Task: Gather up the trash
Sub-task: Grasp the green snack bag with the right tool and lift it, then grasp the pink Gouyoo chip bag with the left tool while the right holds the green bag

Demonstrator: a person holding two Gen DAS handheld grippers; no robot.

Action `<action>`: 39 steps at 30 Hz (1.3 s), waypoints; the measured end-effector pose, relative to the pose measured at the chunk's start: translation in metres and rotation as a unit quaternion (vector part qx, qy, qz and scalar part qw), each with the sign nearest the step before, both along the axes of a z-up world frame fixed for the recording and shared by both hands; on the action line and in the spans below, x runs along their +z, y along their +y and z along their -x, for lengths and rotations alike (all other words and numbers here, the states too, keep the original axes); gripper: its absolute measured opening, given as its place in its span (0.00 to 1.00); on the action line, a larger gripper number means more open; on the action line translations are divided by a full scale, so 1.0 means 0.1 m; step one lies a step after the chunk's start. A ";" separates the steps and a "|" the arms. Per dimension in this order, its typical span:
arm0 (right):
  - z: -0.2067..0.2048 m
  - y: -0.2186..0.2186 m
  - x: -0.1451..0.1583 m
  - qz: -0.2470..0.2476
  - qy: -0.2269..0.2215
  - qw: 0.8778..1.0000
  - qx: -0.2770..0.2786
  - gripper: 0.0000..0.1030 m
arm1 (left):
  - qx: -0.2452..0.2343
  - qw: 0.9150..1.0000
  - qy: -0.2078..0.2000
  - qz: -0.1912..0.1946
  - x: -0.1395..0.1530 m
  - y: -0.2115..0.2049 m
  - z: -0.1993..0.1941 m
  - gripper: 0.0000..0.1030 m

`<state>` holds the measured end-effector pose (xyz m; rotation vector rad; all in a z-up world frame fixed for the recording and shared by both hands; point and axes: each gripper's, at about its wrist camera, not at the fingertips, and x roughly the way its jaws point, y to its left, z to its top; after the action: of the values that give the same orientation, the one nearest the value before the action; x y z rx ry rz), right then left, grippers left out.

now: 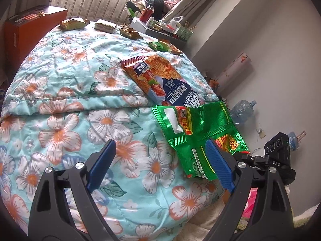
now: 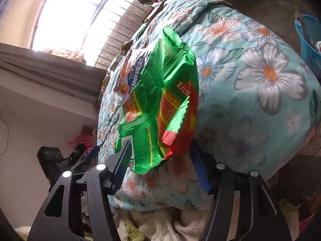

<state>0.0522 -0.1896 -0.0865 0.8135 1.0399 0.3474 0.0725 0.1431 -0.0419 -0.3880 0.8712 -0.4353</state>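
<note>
A crumpled green snack wrapper (image 1: 197, 132) lies on the floral quilt (image 1: 70, 104) near its right edge. A flat orange and blue chip bag (image 1: 160, 82) lies just beyond it. My left gripper (image 1: 160, 154) is open above the quilt, its right finger over the green wrapper's near end. In the right wrist view my right gripper (image 2: 160, 158) is open, its jaws on either side of the green wrapper's (image 2: 160, 104) lower end, not closed on it. The right gripper also shows in the left wrist view (image 1: 280, 156).
Several more small wrappers (image 1: 72, 23) lie at the quilt's far end. A cluttered bedside table (image 1: 160, 28) stands beyond. An orange box (image 1: 30, 32) is at the far left. A blue basket (image 2: 311, 40) is at the right. A water jug (image 1: 240, 110) lies on the floor.
</note>
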 end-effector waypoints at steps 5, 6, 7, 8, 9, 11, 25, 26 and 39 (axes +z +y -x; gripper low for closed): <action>-0.15 -0.01 -0.03 0.015 -0.007 1.000 -0.017 0.16 | 0.008 1.000 0.009 0.005 -0.02 0.02 -0.06 0.84; -0.16 -0.06 -0.02 0.023 -0.010 0.999 -0.024 0.16 | 0.008 1.000 0.012 0.007 -0.02 0.02 -0.10 0.84; -0.16 -0.13 0.00 0.026 -0.013 0.999 -0.031 0.16 | 0.008 1.000 0.014 0.008 -0.02 0.00 -0.14 0.84; -0.16 -0.22 0.02 0.027 -0.016 0.999 -0.040 0.15 | 0.007 1.000 0.017 0.010 -0.03 -0.01 -0.18 0.84; -0.15 -0.32 0.04 0.029 -0.021 0.998 -0.049 0.15 | 0.008 1.000 0.022 0.015 -0.04 -0.02 -0.23 0.84; -0.14 -0.51 0.09 0.041 -0.028 0.997 -0.067 0.15 | 0.009 0.999 0.033 0.029 -0.07 -0.05 -0.34 0.84; -0.20 -1.16 -0.05 0.046 -0.026 0.993 -0.110 0.15 | 0.037 0.969 0.163 0.184 -0.67 -0.36 -1.18 0.60; -0.19 -1.17 -0.06 0.042 -0.027 0.993 -0.109 0.15 | 0.046 0.968 0.162 0.186 -0.67 -0.36 -1.21 0.60; -0.19 -1.23 -0.10 0.029 -0.032 0.994 -0.101 0.15 | 0.101 0.984 0.120 0.082 -0.50 -0.39 -1.21 0.06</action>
<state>0.0714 -0.3124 -0.0966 0.8427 0.8945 0.1691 0.1933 0.1038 -0.0919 -0.6846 1.0223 -0.2765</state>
